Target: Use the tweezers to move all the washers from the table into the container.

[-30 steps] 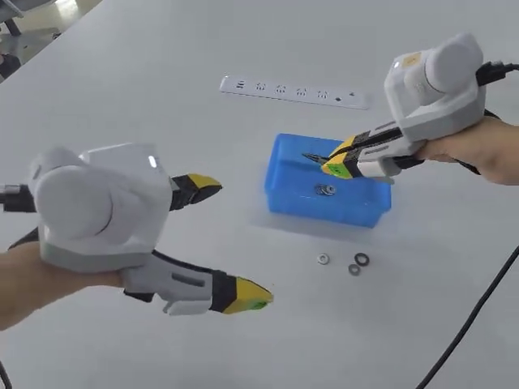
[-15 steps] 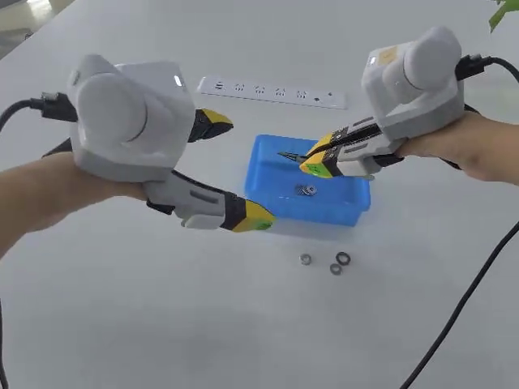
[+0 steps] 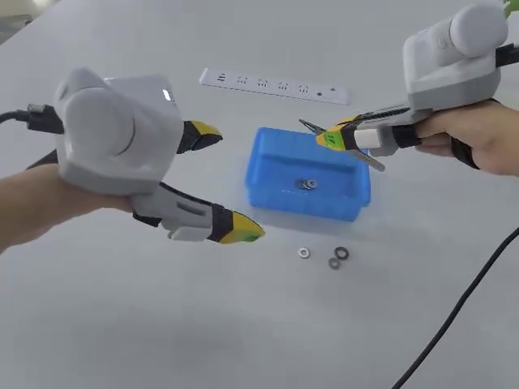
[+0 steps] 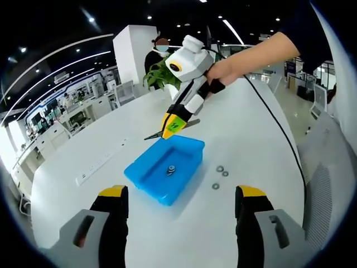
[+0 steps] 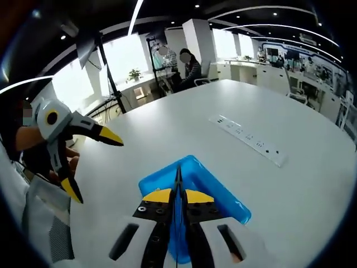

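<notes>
The right tongs (image 3: 328, 138) are closed tight on the tweezers (image 3: 310, 127), which point over the far rim of the blue container (image 3: 302, 204). I cannot tell whether the tweezers' tips carry anything. A few washers (image 3: 307, 184) lie inside the container, and three loose washers (image 3: 341, 254) lie on the tabletop (image 3: 203, 324) just in front of it. The left tongs (image 3: 233, 184) hang wide apart and empty, to the left of the container. A power strip (image 3: 274, 86) lies behind the container.
</notes>
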`<state>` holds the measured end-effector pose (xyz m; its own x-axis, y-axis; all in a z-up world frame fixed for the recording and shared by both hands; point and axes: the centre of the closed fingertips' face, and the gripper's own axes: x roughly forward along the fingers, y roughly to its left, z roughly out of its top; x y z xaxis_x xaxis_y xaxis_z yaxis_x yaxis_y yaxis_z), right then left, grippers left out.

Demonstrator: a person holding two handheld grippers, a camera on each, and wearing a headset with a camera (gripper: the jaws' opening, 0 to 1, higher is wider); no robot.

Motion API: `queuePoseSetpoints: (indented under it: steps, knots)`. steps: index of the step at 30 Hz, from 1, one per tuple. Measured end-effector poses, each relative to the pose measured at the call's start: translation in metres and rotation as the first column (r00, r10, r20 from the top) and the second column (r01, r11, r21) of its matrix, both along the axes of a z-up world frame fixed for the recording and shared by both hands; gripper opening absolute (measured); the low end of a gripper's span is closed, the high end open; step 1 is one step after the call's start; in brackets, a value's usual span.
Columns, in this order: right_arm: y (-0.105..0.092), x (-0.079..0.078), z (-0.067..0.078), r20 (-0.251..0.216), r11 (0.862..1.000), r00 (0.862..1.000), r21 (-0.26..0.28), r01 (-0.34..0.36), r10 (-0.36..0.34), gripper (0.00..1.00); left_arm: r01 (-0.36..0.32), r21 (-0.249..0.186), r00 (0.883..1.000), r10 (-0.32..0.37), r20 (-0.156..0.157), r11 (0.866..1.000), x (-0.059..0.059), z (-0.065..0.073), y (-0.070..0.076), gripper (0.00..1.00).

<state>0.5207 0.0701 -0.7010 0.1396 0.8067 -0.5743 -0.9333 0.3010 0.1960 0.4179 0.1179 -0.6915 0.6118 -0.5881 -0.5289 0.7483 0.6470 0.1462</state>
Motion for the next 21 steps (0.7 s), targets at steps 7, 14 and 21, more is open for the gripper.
queuePoseSetpoints:
  steps: [7,14,21]
  knots:
    - [0.002,-0.009,-0.006,-0.038,0.999,0.999,-0.046,-0.011,0.009,0.07,0.024,0.0,1.0,-0.024,-0.003,1.0,0.0,-0.002,-0.01,0.83]
    - [0.011,-0.025,-0.021,0.111,0.95,0.964,-0.229,-0.212,0.242,0.07,0.1,0.042,0.995,-0.099,-0.009,0.994,-0.004,-0.007,-0.025,0.82]
    - [0.016,-0.037,-0.021,0.103,0.942,0.956,-0.226,-0.247,0.275,0.07,0.092,0.035,0.996,-0.092,0.007,0.995,0.015,0.002,-0.02,0.8]
